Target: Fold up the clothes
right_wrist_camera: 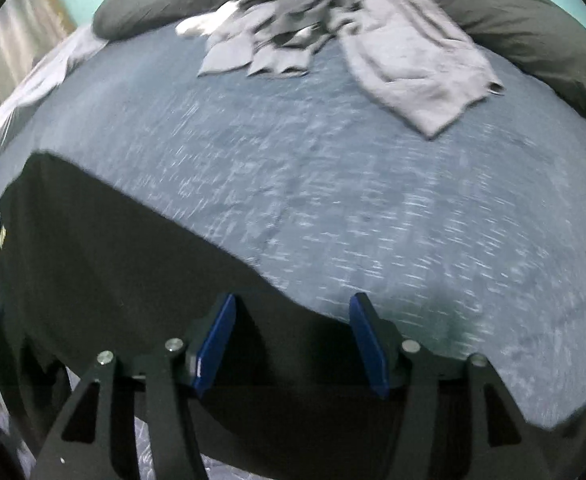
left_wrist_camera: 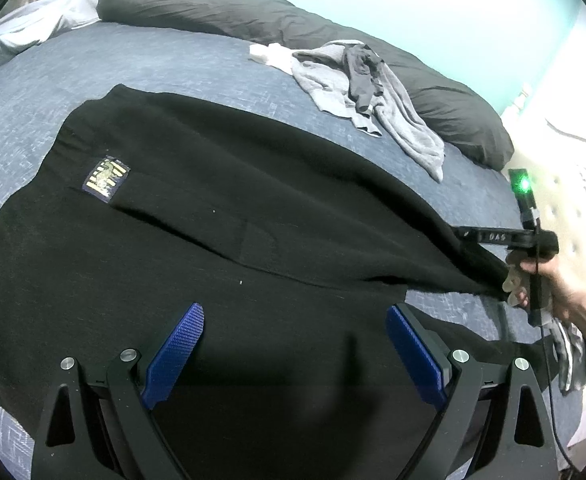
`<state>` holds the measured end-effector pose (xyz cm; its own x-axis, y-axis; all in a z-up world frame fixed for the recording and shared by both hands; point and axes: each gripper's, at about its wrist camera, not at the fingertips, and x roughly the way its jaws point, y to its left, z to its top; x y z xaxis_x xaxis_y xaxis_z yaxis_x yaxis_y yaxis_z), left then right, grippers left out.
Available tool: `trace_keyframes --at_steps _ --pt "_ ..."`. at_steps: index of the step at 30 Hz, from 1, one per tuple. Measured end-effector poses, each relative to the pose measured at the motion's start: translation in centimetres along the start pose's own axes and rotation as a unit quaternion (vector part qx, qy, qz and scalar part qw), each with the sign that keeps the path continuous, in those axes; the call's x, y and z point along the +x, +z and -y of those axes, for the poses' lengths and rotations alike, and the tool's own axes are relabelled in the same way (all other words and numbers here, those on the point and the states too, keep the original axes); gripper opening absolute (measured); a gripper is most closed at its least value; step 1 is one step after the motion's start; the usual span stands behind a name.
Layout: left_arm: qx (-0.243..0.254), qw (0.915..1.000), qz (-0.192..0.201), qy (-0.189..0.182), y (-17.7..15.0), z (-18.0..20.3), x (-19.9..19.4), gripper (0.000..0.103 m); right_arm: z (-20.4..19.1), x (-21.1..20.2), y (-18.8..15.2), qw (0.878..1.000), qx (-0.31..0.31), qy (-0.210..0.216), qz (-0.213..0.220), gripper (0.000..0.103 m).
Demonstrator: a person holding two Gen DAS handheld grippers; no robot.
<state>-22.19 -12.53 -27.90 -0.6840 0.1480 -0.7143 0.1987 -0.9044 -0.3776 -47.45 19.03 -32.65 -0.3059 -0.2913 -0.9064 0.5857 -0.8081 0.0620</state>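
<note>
A black garment (left_wrist_camera: 213, 240) with a gold-and-navy patch (left_wrist_camera: 107, 178) lies spread flat on the blue bedcover (left_wrist_camera: 173, 64). My left gripper (left_wrist_camera: 295, 312) hovers over its near part, blue pads wide apart, open, with nothing pinched. At the garment's right corner a hand (left_wrist_camera: 565, 284) holds the right gripper's body (left_wrist_camera: 505, 237). In the blurred right wrist view, my right gripper (right_wrist_camera: 293, 300) is open. The black garment's (right_wrist_camera: 113, 248) edge runs across under the gap, and the pads do not press on it.
A heap of grey clothes (left_wrist_camera: 373, 92) (right_wrist_camera: 393, 48) with a white piece (left_wrist_camera: 267, 53) lies at the far side, against dark pillows (left_wrist_camera: 213, 4). A white tufted headboard (left_wrist_camera: 573, 200) stands at the right. Bare bedcover (right_wrist_camera: 373, 220) stretches beyond the black garment.
</note>
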Motion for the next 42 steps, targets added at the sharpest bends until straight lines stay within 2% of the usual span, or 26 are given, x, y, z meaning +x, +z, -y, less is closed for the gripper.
trace_keyframes --at_steps 1,3,4,5,7,10,14,19,25,30,33,34,36,39,42 --pt "0.000 1.0000 0.000 0.000 0.0 0.0 0.0 0.095 -0.4 0.3 0.1 1.000 -0.016 -0.004 -0.004 0.060" --pt "-0.001 1.0000 0.000 0.000 0.0 -0.1 0.0 0.095 -1.0 0.6 -0.1 0.999 -0.043 -0.007 -0.005 0.048" --pt "-0.001 1.0000 0.000 0.000 0.0 -0.1 0.0 0.095 -1.1 0.6 -0.1 0.999 -0.048 -0.001 -0.002 0.034" --pt "-0.001 1.0000 0.000 0.000 0.0 -0.1 0.0 0.095 -1.2 0.5 -0.1 0.999 -0.051 -0.002 0.001 0.028" --pt "-0.001 1.0000 -0.001 0.000 0.0 -0.1 0.0 0.095 -1.5 0.4 -0.2 0.998 -0.066 -0.006 0.001 0.010" --pt "-0.001 1.0000 -0.001 0.000 0.0 -0.1 0.0 0.095 -1.9 -0.1 -0.5 0.996 -0.085 -0.017 0.009 0.006" --pt "-0.001 1.0000 0.000 -0.001 0.0 -0.1 0.0 0.095 -1.3 -1.9 -0.1 0.995 -0.077 -0.028 0.051 0.004" --pt "-0.001 1.0000 -0.001 0.001 -0.1 -0.1 0.0 0.095 -0.1 -3.2 1.8 0.993 -0.031 -0.056 0.096 0.003" --pt "0.000 1.0000 -0.002 0.002 -0.1 0.0 0.2 0.095 0.4 -0.9 3.8 0.993 -0.015 -0.092 0.071 0.003" --pt "-0.001 1.0000 -0.003 0.002 -0.2 0.0 0.3 0.095 0.9 0.5 4.9 0.994 0.012 -0.090 0.056 0.004" --pt "-0.001 1.0000 -0.004 0.001 -0.2 0.0 0.4 0.095 1.9 -0.5 4.7 0.994 0.029 -0.080 0.064 0.008" --pt "-0.001 1.0000 -0.004 0.001 -0.2 0.0 0.4 0.095 2.4 -1.2 4.5 0.994 0.035 -0.078 0.072 0.015" --pt "0.001 1.0000 -0.005 0.000 -0.2 0.1 0.4 0.095 3.3 -2.4 4.2 0.992 0.046 -0.074 0.087 0.016" --pt "0.002 1.0000 -0.005 -0.002 -0.2 0.3 0.4 0.095 6.8 -5.6 3.2 0.988 0.090 -0.063 0.108 0.021" --pt "0.003 1.0000 -0.005 -0.003 -0.1 0.4 0.4 0.095 9.5 -8.1 1.2 0.987 0.100 -0.064 0.108 0.031"
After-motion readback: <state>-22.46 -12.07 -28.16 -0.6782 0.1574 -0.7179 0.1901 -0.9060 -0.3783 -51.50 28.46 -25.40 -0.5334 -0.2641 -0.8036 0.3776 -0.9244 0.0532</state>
